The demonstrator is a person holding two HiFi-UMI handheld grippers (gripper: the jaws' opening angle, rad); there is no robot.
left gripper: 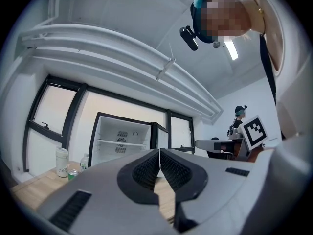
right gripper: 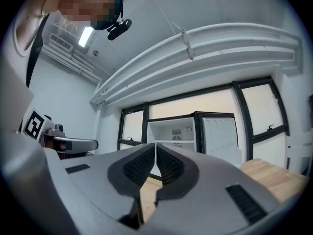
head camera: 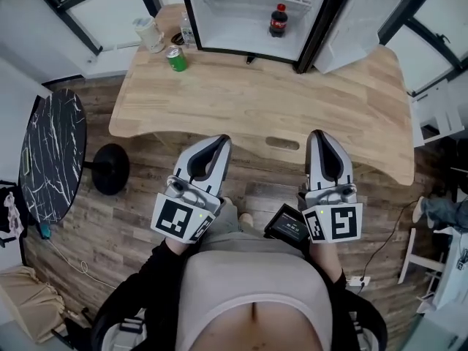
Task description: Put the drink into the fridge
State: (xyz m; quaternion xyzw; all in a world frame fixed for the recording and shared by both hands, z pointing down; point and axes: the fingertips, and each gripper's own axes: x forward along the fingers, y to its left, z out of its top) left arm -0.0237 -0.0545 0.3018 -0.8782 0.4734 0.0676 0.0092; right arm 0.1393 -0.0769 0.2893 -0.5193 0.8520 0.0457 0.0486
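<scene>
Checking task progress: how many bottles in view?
2. Cola bottle inside the open fridge; clear bottle on the table beside the fridge, near the green can. More may be hidden.

My right gripper's two grey jaws with ribbed black pads are pressed together, with nothing between them. Past their tips stands a small white fridge with a black frame. It is open, one shelf shows inside, and its white door is swung out to the right. A pale wooden tabletop shows at lower right. Tall black-framed windows run behind the fridge, under long white ceiling ducts. At far left my grey left gripper juts in, with its square-marker cube.
</scene>
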